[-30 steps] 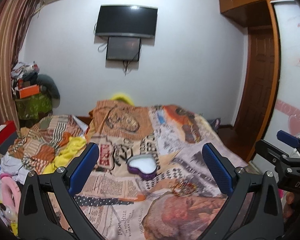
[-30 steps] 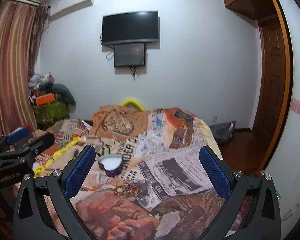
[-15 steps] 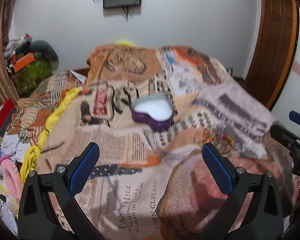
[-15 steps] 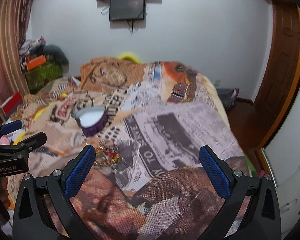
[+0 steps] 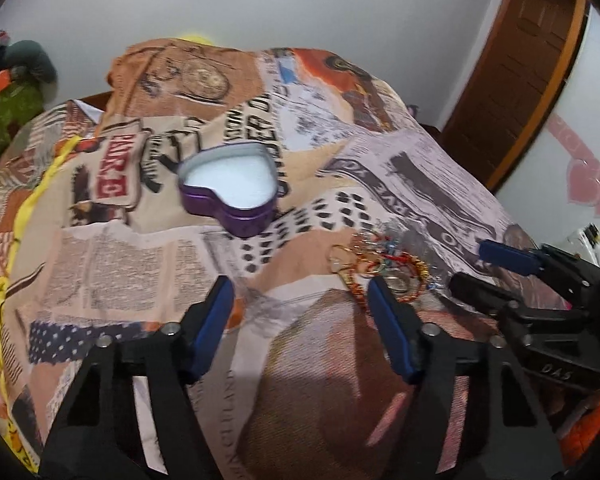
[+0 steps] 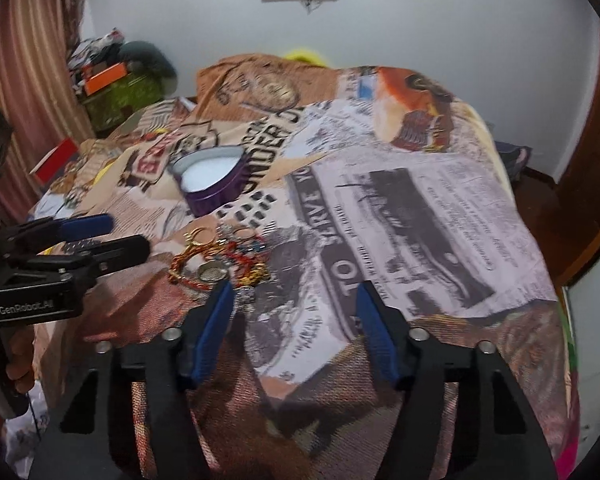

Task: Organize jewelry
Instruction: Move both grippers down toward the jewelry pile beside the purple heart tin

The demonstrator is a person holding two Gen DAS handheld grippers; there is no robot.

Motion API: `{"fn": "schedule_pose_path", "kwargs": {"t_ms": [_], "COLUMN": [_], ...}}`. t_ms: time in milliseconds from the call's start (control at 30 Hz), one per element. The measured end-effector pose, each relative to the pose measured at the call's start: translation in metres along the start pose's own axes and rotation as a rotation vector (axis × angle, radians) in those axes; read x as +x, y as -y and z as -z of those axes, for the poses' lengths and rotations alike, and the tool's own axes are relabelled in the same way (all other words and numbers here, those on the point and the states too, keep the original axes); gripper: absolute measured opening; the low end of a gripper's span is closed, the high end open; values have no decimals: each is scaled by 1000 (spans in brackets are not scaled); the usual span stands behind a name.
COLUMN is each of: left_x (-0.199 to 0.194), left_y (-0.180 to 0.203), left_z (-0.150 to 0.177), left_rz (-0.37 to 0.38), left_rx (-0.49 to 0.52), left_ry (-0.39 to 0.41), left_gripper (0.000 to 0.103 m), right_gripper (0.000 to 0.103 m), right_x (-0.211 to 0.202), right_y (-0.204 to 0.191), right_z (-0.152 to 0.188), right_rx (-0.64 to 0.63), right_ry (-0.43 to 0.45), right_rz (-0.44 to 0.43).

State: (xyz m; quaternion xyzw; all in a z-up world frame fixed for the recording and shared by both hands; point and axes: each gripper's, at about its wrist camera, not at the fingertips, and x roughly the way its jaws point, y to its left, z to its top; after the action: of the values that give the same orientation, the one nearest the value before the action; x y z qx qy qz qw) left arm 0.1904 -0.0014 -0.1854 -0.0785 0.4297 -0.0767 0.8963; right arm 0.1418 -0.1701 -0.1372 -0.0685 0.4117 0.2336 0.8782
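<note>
- Since the earlier frames both grippers have dipped toward the bed: the wall and television have slid out of the top of each view, and the printed bedspread (image 5: 140, 264) now fills them.
- The left gripper (image 5: 300, 304) has its jaws closing, about half open, with only cloth between them; it holds nothing.
- The right gripper (image 6: 292, 304) is also closing, about half open, and empty.
- The jewelry pile (image 6: 220, 258), a tangle of gold rings, red and yellow beaded strands and a round silver piece, lies on the bedspread near the front edge.
- The purple heart-shaped tin (image 5: 230, 194) sits open and looks empty, just beyond the pile and a little to its left.
- In the right wrist view the pile lies just ahead of the left-hand blue finger (image 6: 216, 320), its near edge almost at that fingertip.
- In the left wrist view it lies just beyond the right-hand finger (image 5: 388, 324), spread left to right.
- So the pile sits between the two grippers; the right one looks slightly nearer, and would need a small shift left to straddle it.
</note>
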Motion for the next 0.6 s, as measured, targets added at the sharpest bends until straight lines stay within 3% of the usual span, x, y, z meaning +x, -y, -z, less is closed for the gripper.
{"fn": "schedule_pose_path", "kwargs": {"t_ms": [300, 400, 533, 600], "left_x": [21, 28, 37, 41], "left_y": [4, 5, 8, 8], "left_z": [-13, -15, -17, -18], "left_rz": [41, 55, 60, 63], "left_rx": [31, 39, 54, 51], "left_ry": [-44, -55, -63, -65], "left_gripper": [29, 22, 22, 21], "right_gripper": [35, 31, 27, 19], "right_x": [14, 20, 22, 24], "right_y": [-8, -9, -9, -9], "right_z": [-6, -6, -6, -6], "right_rx": [-51, -56, -49, -50], "right_ry": [-46, -64, -70, -75], "right_rz": [-74, -93, -112, -119]}}
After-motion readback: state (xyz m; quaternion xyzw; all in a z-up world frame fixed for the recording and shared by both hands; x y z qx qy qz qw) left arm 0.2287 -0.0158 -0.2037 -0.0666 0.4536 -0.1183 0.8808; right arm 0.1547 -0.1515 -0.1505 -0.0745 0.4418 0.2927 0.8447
